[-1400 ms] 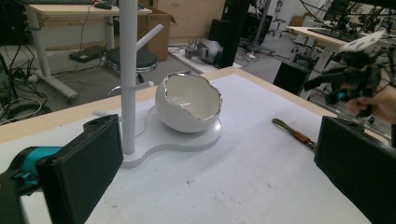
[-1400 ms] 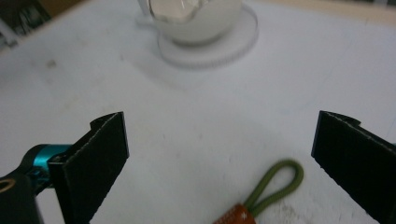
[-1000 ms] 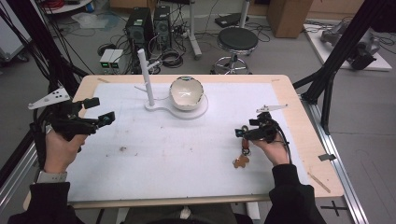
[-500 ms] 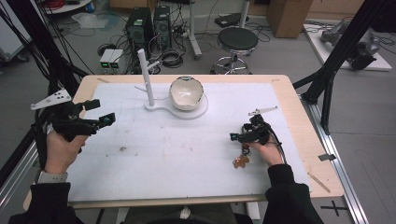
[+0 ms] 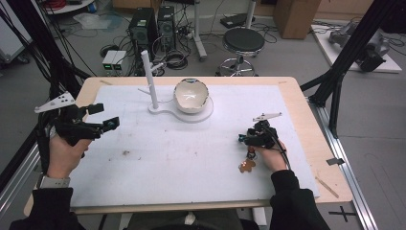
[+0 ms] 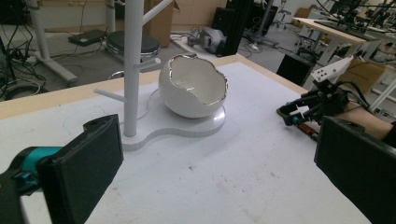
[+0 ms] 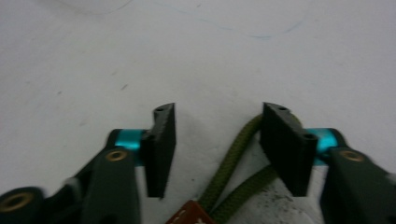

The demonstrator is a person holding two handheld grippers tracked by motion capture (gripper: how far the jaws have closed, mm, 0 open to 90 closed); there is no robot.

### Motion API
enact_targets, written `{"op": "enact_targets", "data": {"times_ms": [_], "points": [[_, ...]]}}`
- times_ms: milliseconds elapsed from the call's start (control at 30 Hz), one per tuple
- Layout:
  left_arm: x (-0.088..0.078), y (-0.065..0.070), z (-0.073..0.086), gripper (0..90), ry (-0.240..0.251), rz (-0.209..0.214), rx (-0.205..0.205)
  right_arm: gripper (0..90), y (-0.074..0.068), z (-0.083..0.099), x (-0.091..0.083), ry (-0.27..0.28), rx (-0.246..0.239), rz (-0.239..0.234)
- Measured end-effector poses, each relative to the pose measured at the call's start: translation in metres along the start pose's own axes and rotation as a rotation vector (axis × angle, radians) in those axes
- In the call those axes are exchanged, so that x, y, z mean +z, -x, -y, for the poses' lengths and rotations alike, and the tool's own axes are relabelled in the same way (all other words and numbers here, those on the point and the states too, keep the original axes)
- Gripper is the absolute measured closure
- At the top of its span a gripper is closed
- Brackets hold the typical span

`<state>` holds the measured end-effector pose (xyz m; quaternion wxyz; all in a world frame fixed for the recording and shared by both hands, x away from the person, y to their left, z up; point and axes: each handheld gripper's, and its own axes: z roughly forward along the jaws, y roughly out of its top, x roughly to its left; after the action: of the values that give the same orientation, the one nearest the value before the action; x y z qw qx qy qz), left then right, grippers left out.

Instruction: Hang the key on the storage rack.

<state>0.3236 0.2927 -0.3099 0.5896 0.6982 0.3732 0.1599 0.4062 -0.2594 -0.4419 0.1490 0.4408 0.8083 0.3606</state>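
Two strands of an olive-green cord loop (image 7: pixel 233 163) lie on the white table mat (image 5: pixel 191 158), running up between the jaws of the right gripper (image 7: pixel 217 149), with a small brown tag (image 7: pixel 191 215) at the cord's near end. From above, that keyring-like charm (image 5: pixel 247 165) sits at the mat's right side, just under the right hand (image 5: pixel 270 158). The jaws stand moderately apart and have not closed on anything; the cord lies nearer the right-hand jaw, seemingly touching it.

Off to the far side, the left gripper (image 6: pixel 219 158) hangs wide open and empty above the mat's left edge, pointed at the white eggshell-shaped bowl (image 5: pixel 190 96) and the white peg stand (image 5: pixel 149 79) on their shared base.

My worry is the grab itself. Because the loop sits off-centre, closing now might catch only one strand, or pinch it near the jaw tip, and the charm could swing or slip free when lifted. Pressing down too hard could also drag the cord along the mat rather than trapping it.
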Motion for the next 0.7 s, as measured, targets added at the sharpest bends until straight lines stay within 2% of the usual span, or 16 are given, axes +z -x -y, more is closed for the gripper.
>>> {"op": "enact_targets", "data": {"times_ms": [100, 200, 267, 400, 600, 700], "points": [[0.000, 0.000, 0.000, 1.7, 0.006, 0.008, -0.008, 70.9, 0.002, 0.001, -0.001, 0.005, 0.006, 0.048], [-0.001, 0.001, -0.001, 1.7, 0.010, 0.009, -0.009, 75.9, 0.004, 0.001, -0.001, 0.005, 0.017, 0.062], [-0.001, 0.000, -0.001, 1.7, 0.010, 0.007, -0.010, 83.5, 0.002, 0.000, -0.001, 0.004, -0.010, 0.075], [-0.001, 0.000, -0.001, 1.7, 0.009, 0.008, -0.009, 84.1, 0.000, 0.000, -0.001, 0.001, -0.032, 0.085], [-0.001, 0.000, -0.001, 1.7, 0.010, 0.005, -0.009, 84.5, 0.001, -0.001, -0.002, 0.003, -0.029, 0.075], [-0.002, -0.001, -0.001, 1.7, 0.011, 0.002, -0.010, 84.8, -0.001, -0.005, -0.012, 0.043, -0.026, 0.066]]}}
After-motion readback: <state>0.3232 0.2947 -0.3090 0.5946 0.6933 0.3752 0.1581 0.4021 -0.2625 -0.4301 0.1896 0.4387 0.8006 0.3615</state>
